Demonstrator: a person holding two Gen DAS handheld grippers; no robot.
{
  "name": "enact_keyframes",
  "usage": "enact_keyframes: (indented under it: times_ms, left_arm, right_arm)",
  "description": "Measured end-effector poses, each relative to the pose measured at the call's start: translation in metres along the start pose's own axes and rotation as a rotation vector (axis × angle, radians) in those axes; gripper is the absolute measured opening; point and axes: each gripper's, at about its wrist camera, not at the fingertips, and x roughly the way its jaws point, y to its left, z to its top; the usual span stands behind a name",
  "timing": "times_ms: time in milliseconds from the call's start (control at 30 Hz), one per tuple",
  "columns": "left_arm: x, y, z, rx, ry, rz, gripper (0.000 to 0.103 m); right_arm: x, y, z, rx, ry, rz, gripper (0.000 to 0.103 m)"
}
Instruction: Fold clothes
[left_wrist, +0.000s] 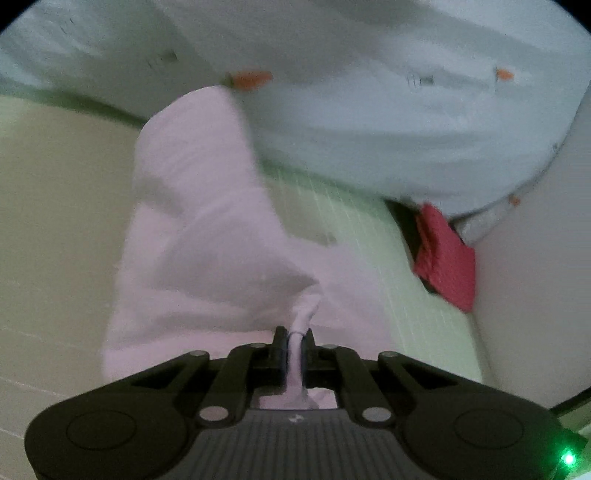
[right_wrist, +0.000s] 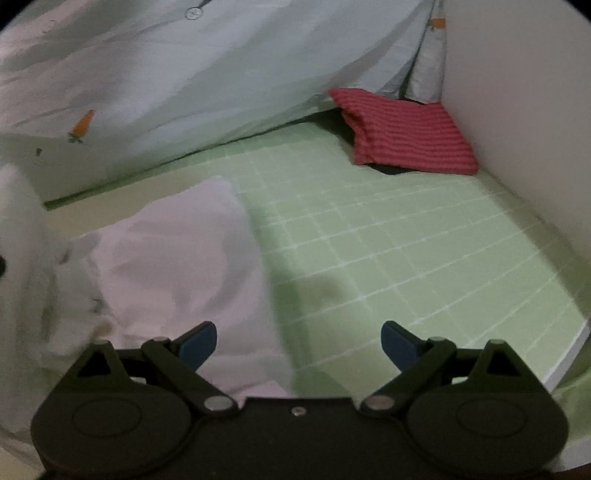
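Left gripper (left_wrist: 294, 345): jaws pinched narrow on a bunched corner of the white garment (left_wrist: 207, 229), which trails away over the green grid sheet (left_wrist: 343, 218). Right gripper (right_wrist: 298, 341): jaws wide, nothing between them, hovering over the sheet with the garment's edge just to its left. Far: pale carrot-print duvet (right_wrist: 192, 74); far right: red striped cloth (right_wrist: 410, 133) beside the white wall (right_wrist: 517, 92)
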Motion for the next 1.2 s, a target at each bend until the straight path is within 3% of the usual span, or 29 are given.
enact_keyframes:
  times_ms: [167,367,467,500,533,600,700,833,1000,1200]
  left_arm:
    - [0.051,-0.003,-0.036,-0.094,0.088,0.054,0.012]
    - [0.046,0.022,-0.048,-0.285,0.049,0.022,0.014]
    - [0.035,0.02,-0.052,-0.283,0.018,0.019,0.021]
    - [0.029,0.018,-0.052,-0.283,0.007,0.011,0.034]
    - [0.023,0.016,-0.052,-0.282,-0.004,0.003,0.056]
    - [0.009,0.012,-0.051,-0.278,-0.03,-0.013,0.081]
    - [-0.018,0.009,-0.05,-0.226,-0.095,-0.02,0.081]
    - [-0.042,0.008,-0.045,-0.146,-0.143,0.114,0.085]
    - [-0.06,0.038,-0.05,-0.075,-0.101,0.326,0.085]
    - [-0.06,0.074,-0.04,-0.115,-0.044,0.35,0.085]
  right_arm:
    - [0.006,-0.038,0.003,0.02,0.016,-0.035,0.097]
    - [0.012,-0.062,0.004,0.025,0.03,-0.032,0.097]
    - [0.016,-0.063,0.005,0.016,0.038,-0.009,0.097]
    - [0.017,-0.062,0.005,0.011,0.038,-0.001,0.097]
    - [0.017,-0.06,0.006,0.006,0.036,0.006,0.097]
    - [0.018,-0.055,0.008,-0.003,0.03,0.023,0.097]
    - [0.02,-0.045,0.012,-0.024,0.026,0.053,0.097]
    - [0.021,-0.019,0.015,-0.057,0.025,0.093,0.097]
    - [0.021,0.024,0.026,-0.073,0.0,0.134,0.097]
    - [0.02,0.086,0.043,-0.151,-0.028,0.225,0.096]
